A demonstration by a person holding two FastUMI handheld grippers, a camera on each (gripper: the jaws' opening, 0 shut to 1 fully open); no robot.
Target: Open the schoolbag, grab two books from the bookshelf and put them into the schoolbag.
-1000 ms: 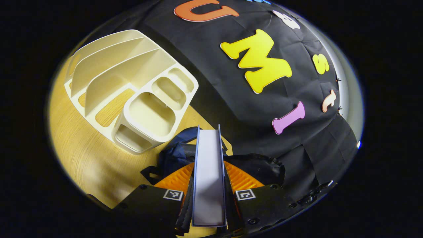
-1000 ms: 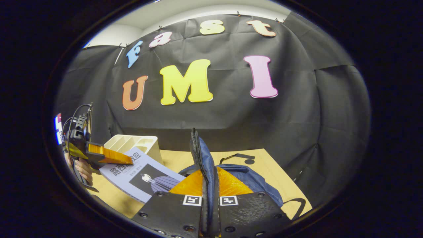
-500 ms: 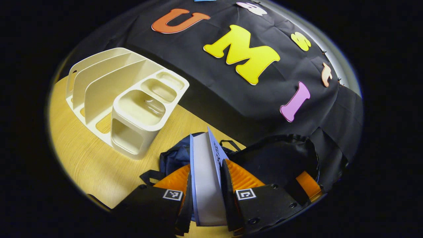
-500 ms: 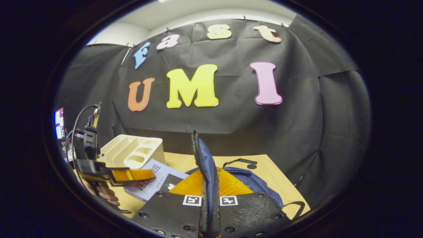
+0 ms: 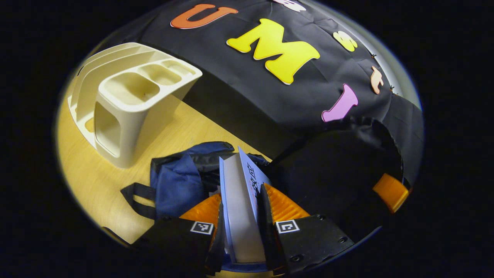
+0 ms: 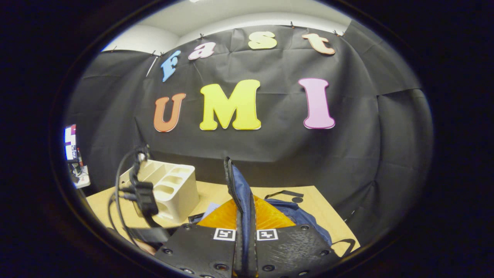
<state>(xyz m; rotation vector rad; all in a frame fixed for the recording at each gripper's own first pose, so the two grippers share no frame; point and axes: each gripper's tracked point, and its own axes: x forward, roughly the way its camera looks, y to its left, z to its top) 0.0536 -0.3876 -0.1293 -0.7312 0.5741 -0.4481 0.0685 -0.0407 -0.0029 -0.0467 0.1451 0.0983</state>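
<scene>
I've got the book (image 5: 241, 208) pinched between the left tool's (image 5: 243, 216) two orange fingers (image 5: 283, 206), held on edge with its pale page block facing the camera and its far end tipped down toward the mouth of the schoolbag (image 5: 181, 181). The bag lies slumped on the desk (image 5: 96, 181), blue fabric folded over, one black strap (image 5: 135, 197) trailing off beside it. The cream bookshelf (image 5: 127, 96) stands well apart on the desk, its slots bare from what I can make out.

My right tool (image 6: 245, 231) is clamped on the bag's zippered flap (image 6: 237, 185), lifting that edge up so the opening stays wide. In the right gripper view the left tool's (image 6: 148, 216) cabled body hangs low beside the bag.

Handling, as I judge it: the book is stiff and fairly thin, light enough for a two-finger pinch, but glossy covers can slide, so I want my hold near the spine end, not out at the loose pages. The bag is the awkward one: soft cloth with no shape of its own. Let the flap go and I expect the mouth to sag shut, so the zipper seam is the place to hold.
</scene>
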